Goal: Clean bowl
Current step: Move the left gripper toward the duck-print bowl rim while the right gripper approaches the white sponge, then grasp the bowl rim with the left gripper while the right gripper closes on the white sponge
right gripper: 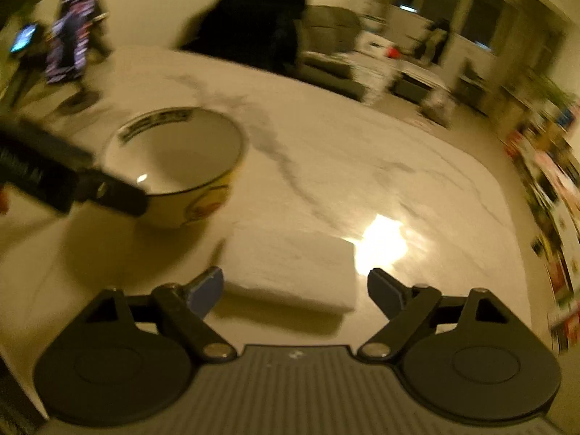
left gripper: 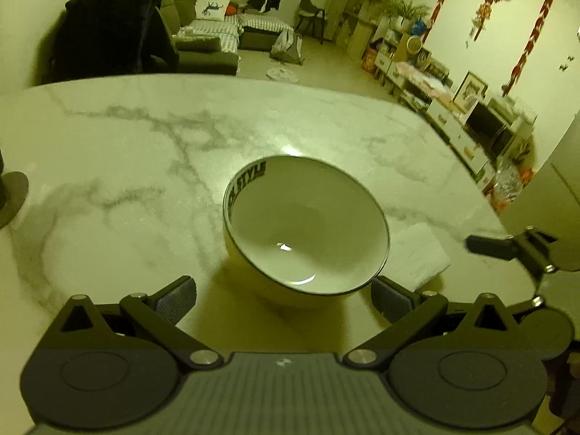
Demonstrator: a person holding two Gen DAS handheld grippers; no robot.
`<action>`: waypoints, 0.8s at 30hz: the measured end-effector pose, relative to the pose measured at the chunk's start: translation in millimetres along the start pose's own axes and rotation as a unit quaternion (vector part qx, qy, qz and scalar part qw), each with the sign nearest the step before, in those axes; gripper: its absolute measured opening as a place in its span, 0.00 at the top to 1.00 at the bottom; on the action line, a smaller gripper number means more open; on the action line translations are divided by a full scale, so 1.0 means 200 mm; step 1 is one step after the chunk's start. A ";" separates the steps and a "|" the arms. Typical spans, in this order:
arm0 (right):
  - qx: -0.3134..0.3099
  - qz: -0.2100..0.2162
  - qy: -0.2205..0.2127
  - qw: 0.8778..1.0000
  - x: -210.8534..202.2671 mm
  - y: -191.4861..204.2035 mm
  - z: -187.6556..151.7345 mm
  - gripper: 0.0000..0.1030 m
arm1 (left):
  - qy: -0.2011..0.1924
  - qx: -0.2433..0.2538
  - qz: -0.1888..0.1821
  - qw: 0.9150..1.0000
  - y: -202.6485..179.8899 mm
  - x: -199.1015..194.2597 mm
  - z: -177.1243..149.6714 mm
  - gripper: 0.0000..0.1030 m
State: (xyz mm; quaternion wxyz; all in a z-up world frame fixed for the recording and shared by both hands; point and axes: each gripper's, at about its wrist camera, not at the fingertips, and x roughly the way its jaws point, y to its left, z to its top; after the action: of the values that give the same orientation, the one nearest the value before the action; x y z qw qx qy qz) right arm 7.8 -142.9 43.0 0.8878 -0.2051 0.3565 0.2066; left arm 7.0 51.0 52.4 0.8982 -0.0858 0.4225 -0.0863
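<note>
A white bowl with a dark rim and black lettering inside stands empty on the marble table. My left gripper is open, its pads on either side of the bowl's near rim without touching it. To the right of the bowl lies a folded white paper towel. In the right wrist view the bowl is at upper left and shows a yellow pattern outside. My right gripper is open just over the paper towel, which lies flat between the fingers, and the pads stand clear of it.
A dark round base stands at the table's left edge. A chair draped with a dark coat is beyond the far edge. A stand with a phone is at the far left corner. The table's right edge curves close to the towel.
</note>
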 end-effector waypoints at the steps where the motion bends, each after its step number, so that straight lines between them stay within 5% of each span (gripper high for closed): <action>1: -0.027 0.012 0.000 1.000 0.01 0.00 0.00 0.15 | -0.001 -0.002 0.001 1.000 0.00 -0.01 0.01 0.01; 13: -0.206 0.114 0.033 0.971 0.16 -0.11 0.10 0.20 | 0.004 -0.033 0.004 0.999 0.07 0.05 0.10 0.05; 20: -0.190 0.142 0.033 0.971 0.20 -0.16 0.15 0.29 | 0.040 -0.078 -0.006 0.996 0.15 0.14 0.11 0.41; 22: -0.178 0.141 0.028 0.973 0.19 -0.16 0.13 0.32 | 0.031 -0.075 -0.004 0.997 0.16 0.14 0.10 0.58; 23: -0.173 0.139 0.024 0.975 0.19 -0.16 0.12 0.35 | 0.032 -0.077 -0.004 0.997 0.16 0.14 0.10 0.77; 24: -0.167 0.136 0.021 0.976 0.19 -0.15 0.11 0.39 | 0.033 -0.078 -0.005 0.996 0.16 0.14 0.10 0.79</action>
State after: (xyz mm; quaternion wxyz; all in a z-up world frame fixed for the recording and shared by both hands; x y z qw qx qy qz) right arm 61.1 -147.8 37.0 0.7968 -0.3041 0.3603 0.3780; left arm 43.2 78.2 36.6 0.8738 -0.1550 0.4571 -0.0598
